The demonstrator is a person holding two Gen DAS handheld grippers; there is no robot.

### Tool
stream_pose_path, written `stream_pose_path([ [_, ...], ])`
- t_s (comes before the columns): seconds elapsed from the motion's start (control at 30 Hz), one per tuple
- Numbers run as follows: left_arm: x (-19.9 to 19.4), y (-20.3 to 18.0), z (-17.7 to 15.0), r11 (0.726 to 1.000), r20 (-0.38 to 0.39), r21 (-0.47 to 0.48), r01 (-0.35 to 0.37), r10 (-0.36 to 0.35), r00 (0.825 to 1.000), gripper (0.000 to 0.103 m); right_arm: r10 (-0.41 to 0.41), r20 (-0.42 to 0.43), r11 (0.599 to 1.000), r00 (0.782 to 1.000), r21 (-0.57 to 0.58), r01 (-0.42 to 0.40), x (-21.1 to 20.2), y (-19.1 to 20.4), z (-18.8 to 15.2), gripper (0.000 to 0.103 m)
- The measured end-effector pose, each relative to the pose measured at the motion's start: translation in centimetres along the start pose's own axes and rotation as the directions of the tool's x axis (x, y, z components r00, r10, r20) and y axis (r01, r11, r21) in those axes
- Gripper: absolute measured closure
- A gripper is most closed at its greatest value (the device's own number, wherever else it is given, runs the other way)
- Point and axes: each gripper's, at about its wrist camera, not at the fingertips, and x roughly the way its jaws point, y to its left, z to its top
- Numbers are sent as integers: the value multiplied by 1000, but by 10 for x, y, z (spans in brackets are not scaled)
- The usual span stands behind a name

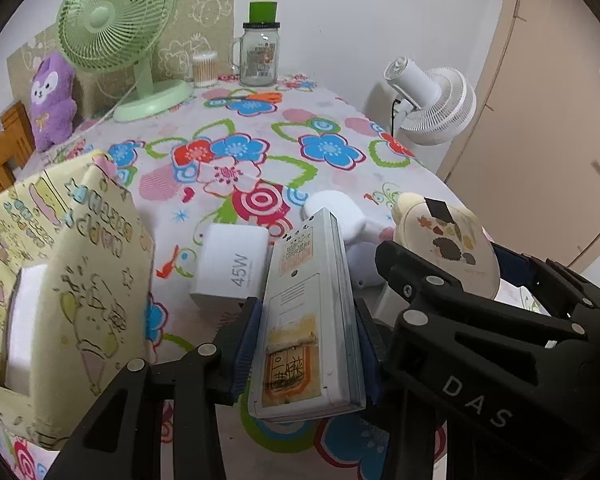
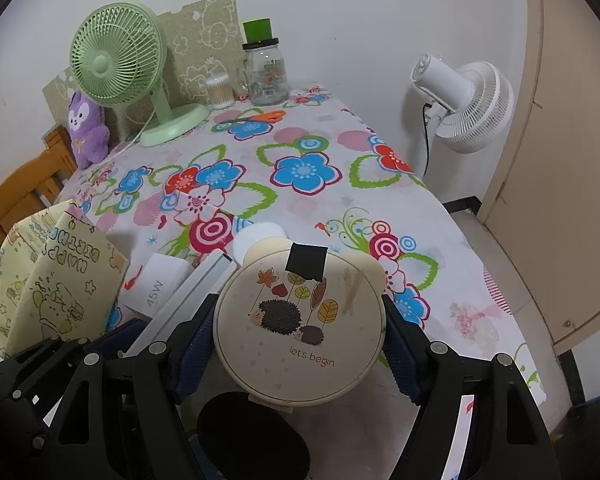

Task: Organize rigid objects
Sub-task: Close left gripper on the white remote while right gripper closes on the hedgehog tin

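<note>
My left gripper (image 1: 306,346) is shut on a white remote control (image 1: 304,304), its back side with worn stickers facing up, above the flowered tablecloth (image 1: 260,152). Just beyond it lie a white 45W charger (image 1: 232,268) and a white rounded object (image 1: 332,208). My right gripper (image 2: 298,346) is shut on a round cream case (image 2: 300,320) with bear ears and a hedgehog picture. The remote control (image 2: 188,300) and left gripper (image 2: 40,380) show at that view's lower left. A yellow patterned bag (image 1: 80,260) stands at the left with something white inside.
At the table's far end stand a green fan (image 2: 116,60), a glass jar (image 2: 266,72) with a green lid, a cotton swab tub (image 2: 220,92), orange scissors (image 2: 256,118) and a purple plush (image 2: 86,132). A white fan (image 2: 468,104) is off the right edge, a wooden chair (image 2: 24,196) at left.
</note>
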Motion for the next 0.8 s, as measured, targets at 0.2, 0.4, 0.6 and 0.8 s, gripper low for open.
stream_pose_path([
  [0.2,-9,0,4,1000,14,7,5,-5,1000,57,4,19,1000,1000,2,-4,-10,3,4,25],
  [0.4,-19,-2,8,1000,33,17,8,-8,999,57,-5,42,1000,999,-4,5,-22,6,9,25],
  [0.6,-31,-5,11,999,52,35,11,-13,999,57,-13,62,1000,998,-13,14,-35,9,13,25],
  [0.8,-45,-5,13,999,77,43,9,-13,997,57,-21,89,999,996,-25,23,-48,14,16,25],
])
